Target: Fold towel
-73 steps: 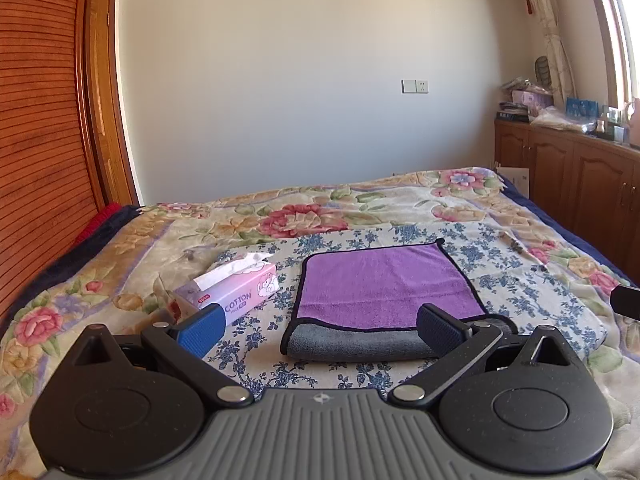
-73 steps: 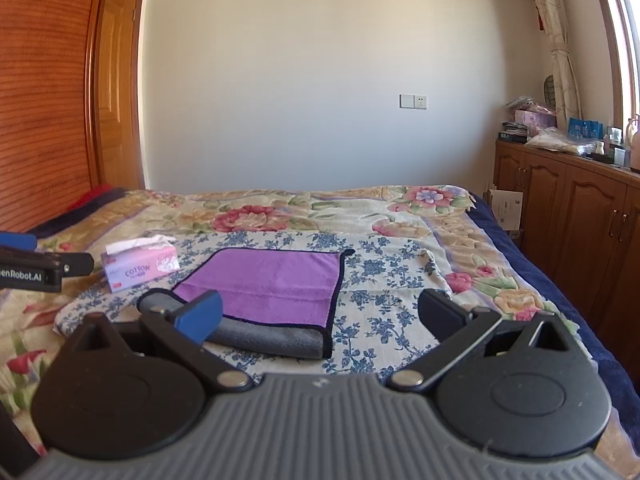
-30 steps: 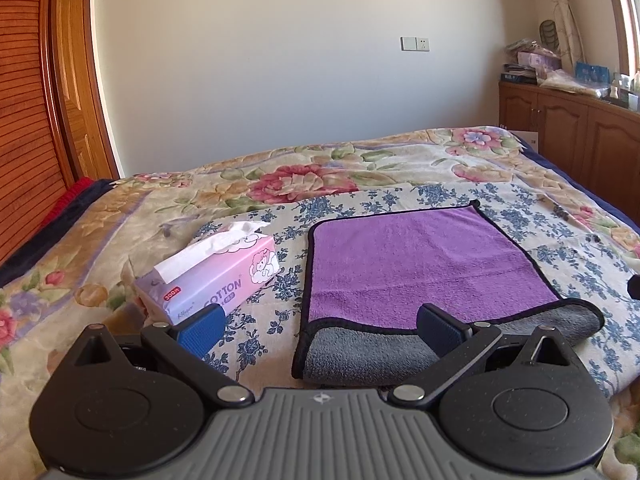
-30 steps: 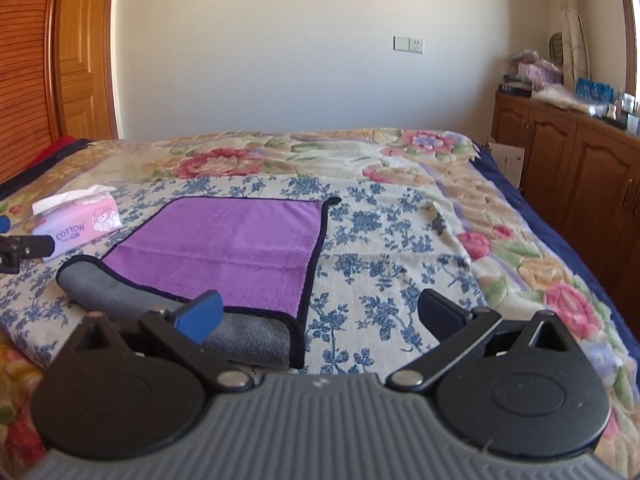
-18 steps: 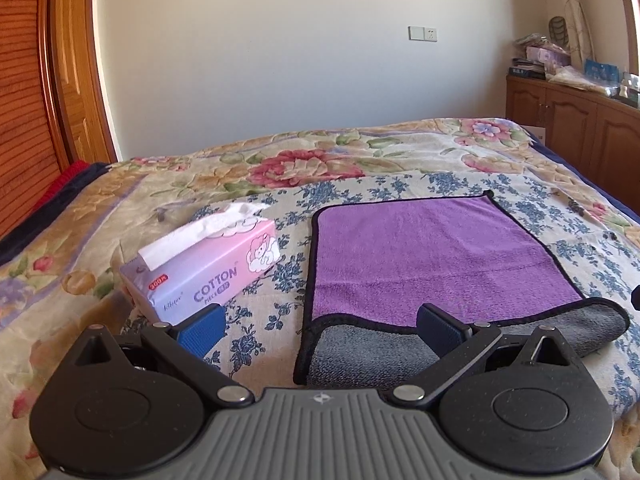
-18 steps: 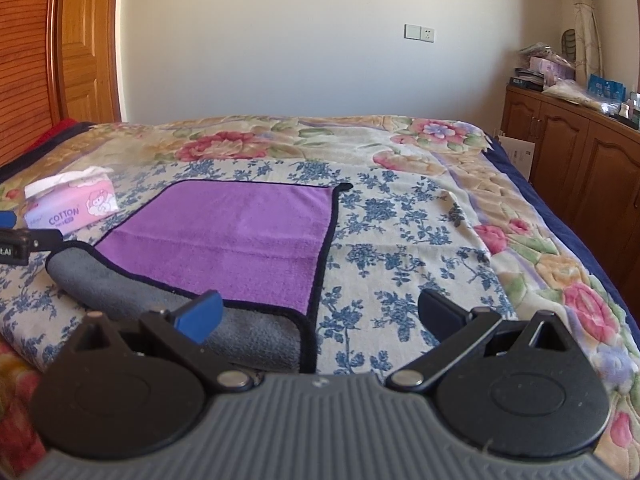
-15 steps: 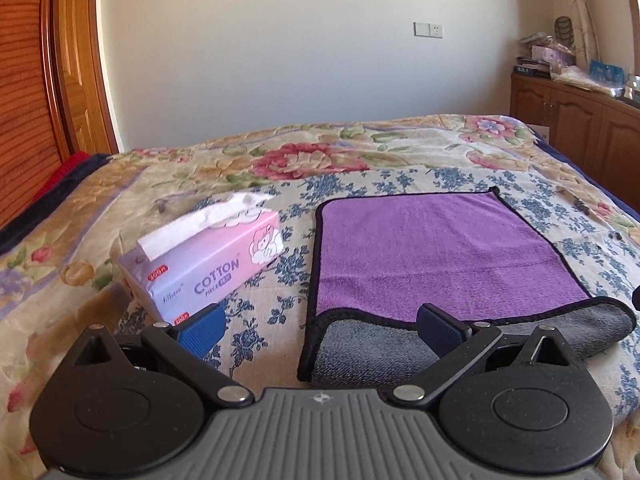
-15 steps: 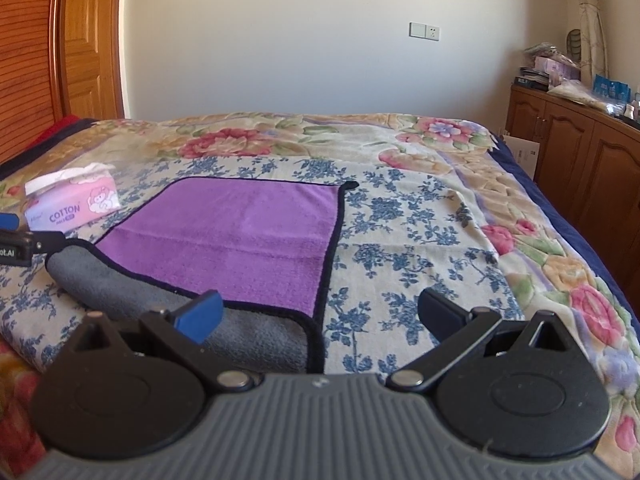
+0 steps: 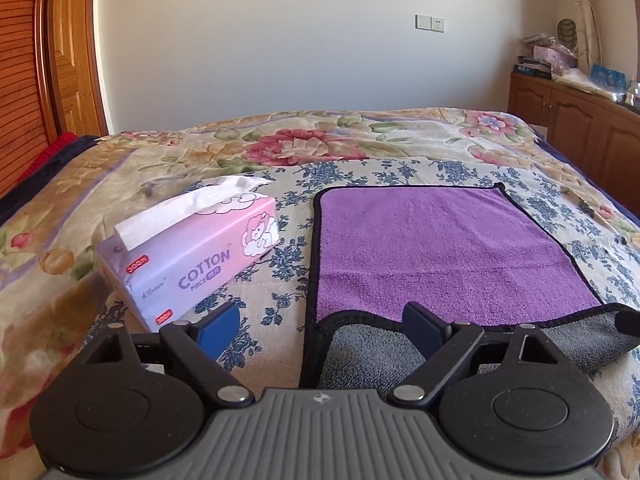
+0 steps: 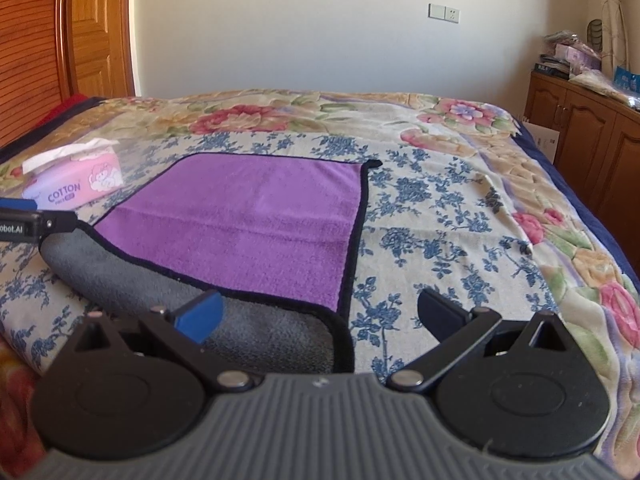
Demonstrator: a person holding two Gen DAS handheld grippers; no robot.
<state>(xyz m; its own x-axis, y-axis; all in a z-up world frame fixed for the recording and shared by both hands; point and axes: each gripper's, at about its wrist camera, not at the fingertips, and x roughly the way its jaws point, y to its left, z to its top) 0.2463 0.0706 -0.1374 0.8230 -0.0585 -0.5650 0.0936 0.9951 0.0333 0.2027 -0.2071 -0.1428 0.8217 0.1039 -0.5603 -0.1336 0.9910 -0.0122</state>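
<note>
— Where is the towel (image 9: 440, 248)?

— The purple towel lies flat on the floral bedspread (image 9: 360, 144), its near edge turned back to show the grey underside (image 10: 132, 280), black trim all round.

— And the tongs?

— The left gripper (image 9: 322, 330) hangs spread wide over the towel's near left corner, gripping nothing. The right gripper (image 10: 320, 316) is likewise released, straddling the near right corner.

— Anything alongside?

— A pink tissue box (image 9: 192, 256) marked "COTTON" sits just left of the towel.
</note>
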